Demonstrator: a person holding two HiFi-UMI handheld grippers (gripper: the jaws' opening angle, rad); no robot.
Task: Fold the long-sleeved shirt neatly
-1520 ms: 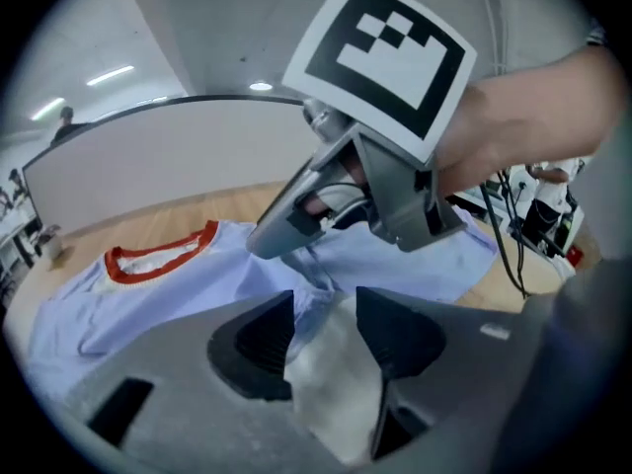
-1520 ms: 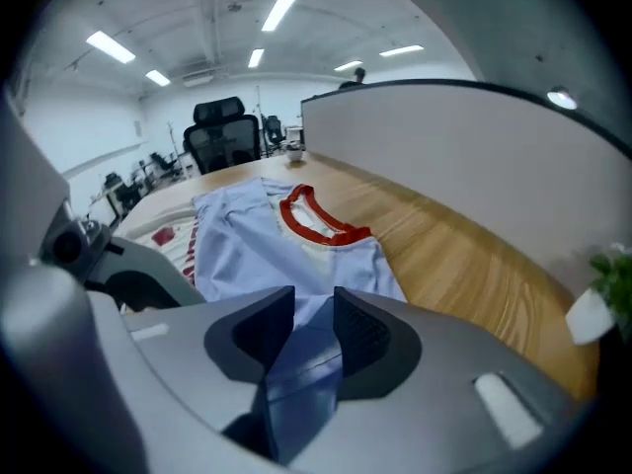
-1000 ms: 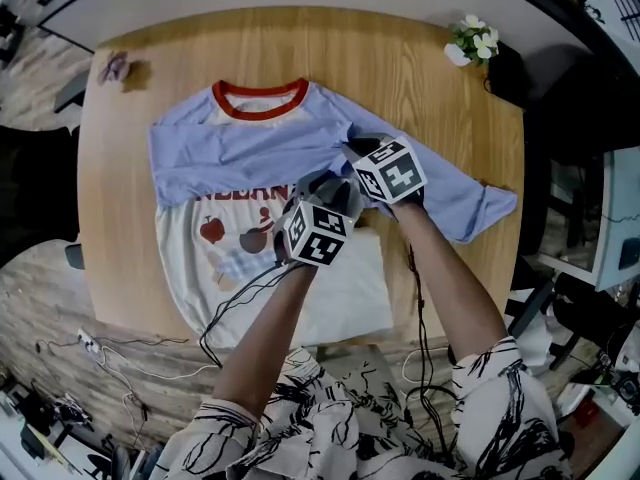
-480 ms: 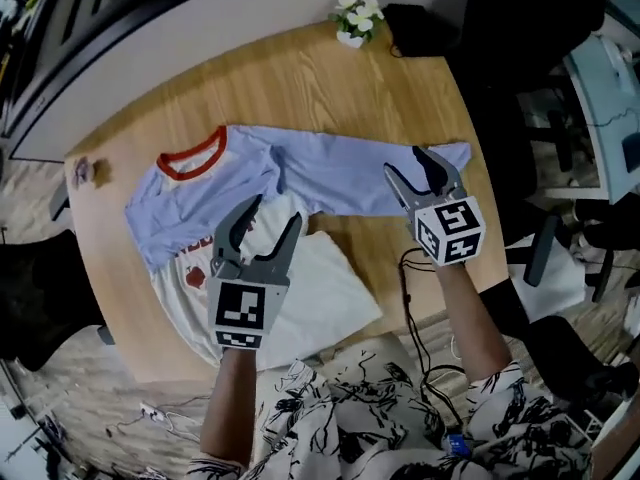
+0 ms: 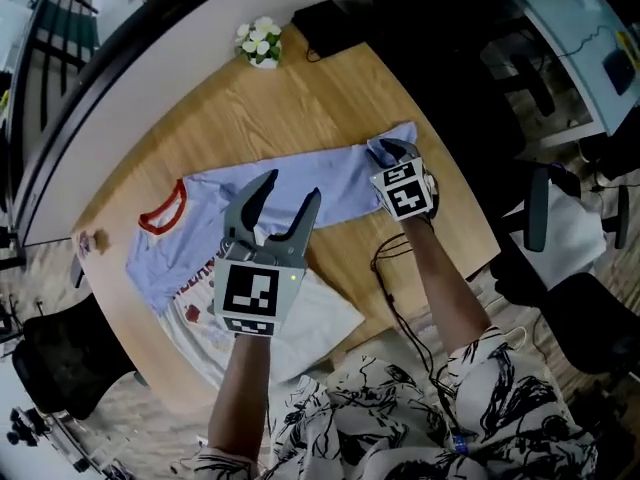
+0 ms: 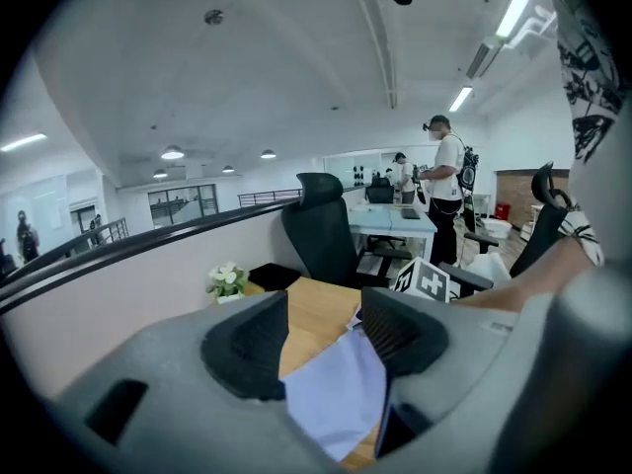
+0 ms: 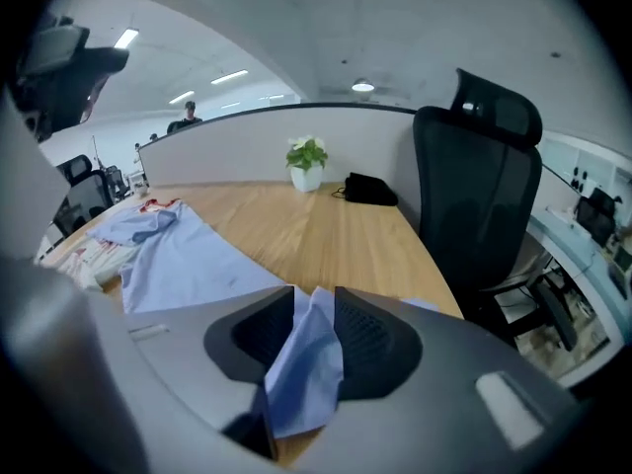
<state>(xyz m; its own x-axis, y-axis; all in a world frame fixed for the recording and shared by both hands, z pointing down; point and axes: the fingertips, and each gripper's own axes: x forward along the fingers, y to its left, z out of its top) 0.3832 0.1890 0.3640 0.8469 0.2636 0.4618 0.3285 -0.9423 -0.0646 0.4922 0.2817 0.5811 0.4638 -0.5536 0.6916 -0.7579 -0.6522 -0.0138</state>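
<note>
At the right edge of the tabletop [image 5: 300, 98], the right tool [image 5: 392, 152] has just closed on the cuff of the blue sleeve [image 5: 335, 183], having left the middle of the shirt [image 5: 200, 258]. The left tool [image 5: 292, 190], jaws just opened and empty, has risen above it. A sleeve fold looks next.

The wooden table [image 5: 300, 108] carries a long-sleeved shirt [image 5: 185, 253] spread across it with one blue sleeve stretched toward the right edge, a small pot of white flowers [image 5: 260, 43] just beside a black object [image 5: 335, 28] near the far rim, and a small unclear item [image 5: 93, 240] at the left edge.
</note>
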